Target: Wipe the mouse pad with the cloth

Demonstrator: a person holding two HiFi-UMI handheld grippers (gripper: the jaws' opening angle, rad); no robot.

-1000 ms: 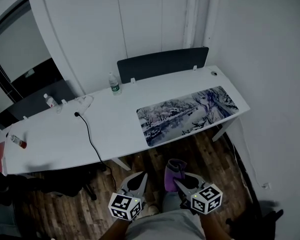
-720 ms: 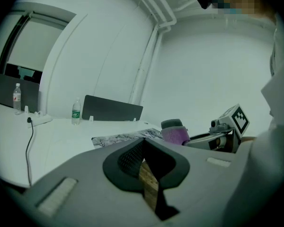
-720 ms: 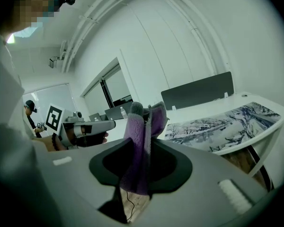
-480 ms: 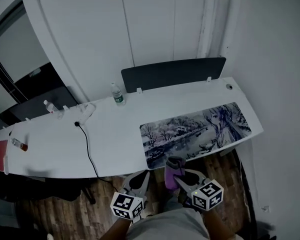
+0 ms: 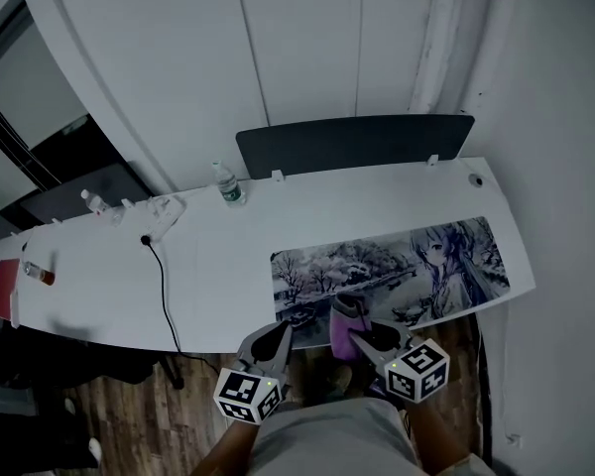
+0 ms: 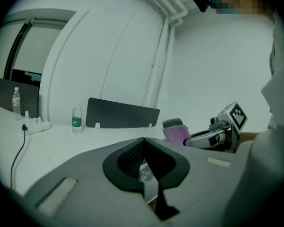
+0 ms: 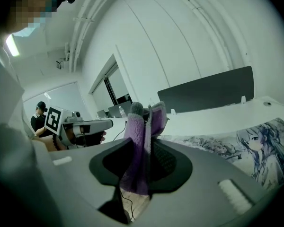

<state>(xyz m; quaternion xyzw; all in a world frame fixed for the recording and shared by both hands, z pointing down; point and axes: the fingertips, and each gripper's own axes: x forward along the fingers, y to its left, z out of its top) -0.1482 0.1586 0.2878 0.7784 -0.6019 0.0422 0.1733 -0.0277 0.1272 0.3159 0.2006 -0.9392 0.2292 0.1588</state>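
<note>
A long printed mouse pad (image 5: 392, 266) (image 7: 255, 148) lies on the right half of the white desk (image 5: 198, 256). My right gripper (image 5: 360, 335) is shut on a folded purple cloth (image 5: 347, 320) (image 7: 139, 145) (image 6: 176, 132), held at the desk's front edge just below the pad's near left part. My left gripper (image 5: 270, 343) hangs beside it to the left, jaws shut with nothing between them, in front of the desk edge.
A dark divider panel (image 5: 352, 142) stands along the desk's back edge. A water bottle (image 5: 226, 183) (image 6: 76, 118), a power strip (image 5: 159, 209) with a black cable (image 5: 162, 286), a second bottle (image 5: 92, 202) and a small red item (image 5: 38, 273) are on the left. Wood floor below.
The view has closed in on the desk. Both grippers have come forward from over the floor to the desk's front edge, the cloth now reaching the pad's near edge.
</note>
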